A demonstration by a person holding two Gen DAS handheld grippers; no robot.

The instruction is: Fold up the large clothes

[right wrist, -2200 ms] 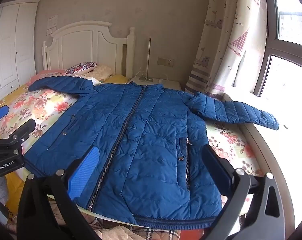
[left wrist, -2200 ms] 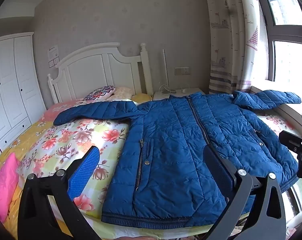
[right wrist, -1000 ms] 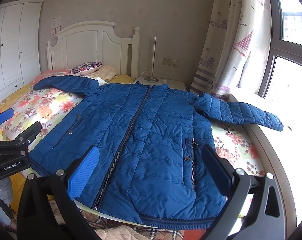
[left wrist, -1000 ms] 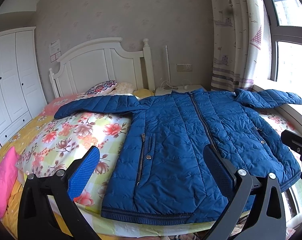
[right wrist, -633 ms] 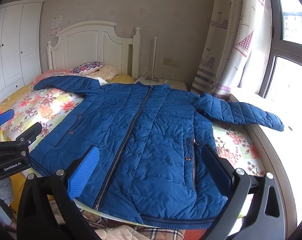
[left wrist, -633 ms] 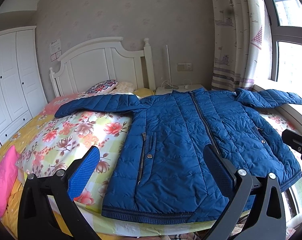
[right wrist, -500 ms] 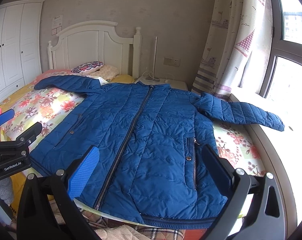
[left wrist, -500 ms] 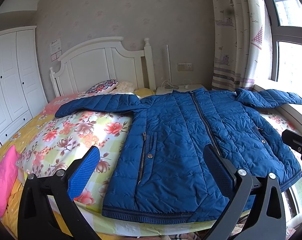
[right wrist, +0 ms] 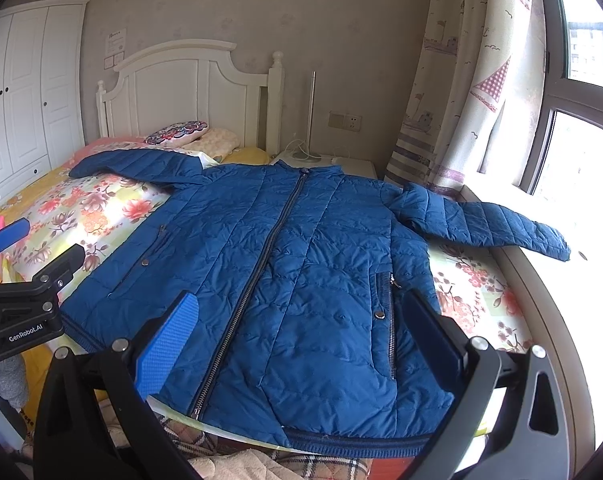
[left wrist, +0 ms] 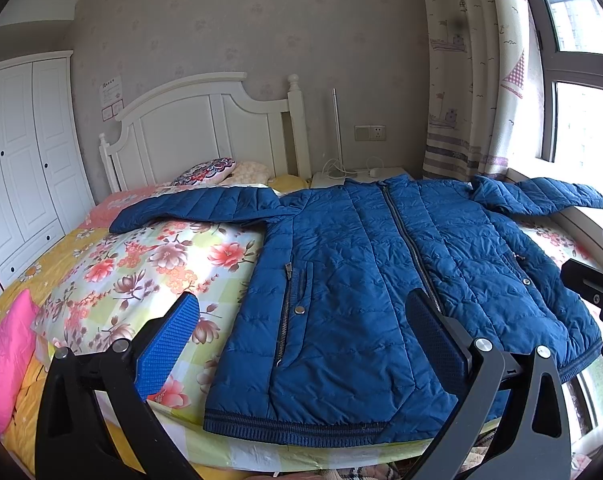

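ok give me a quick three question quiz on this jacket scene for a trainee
1. True or false: the blue jacket is zipped shut and lies front up on the bed.
2. Which sleeve reaches toward the window sill? A) the one on the right gripper's side B) the one on the left gripper's side
3. Fill in: the left gripper and the right gripper are both ____ and hold nothing.

Key
1. True
2. A; that sleeve lies toward the sill.
3. open
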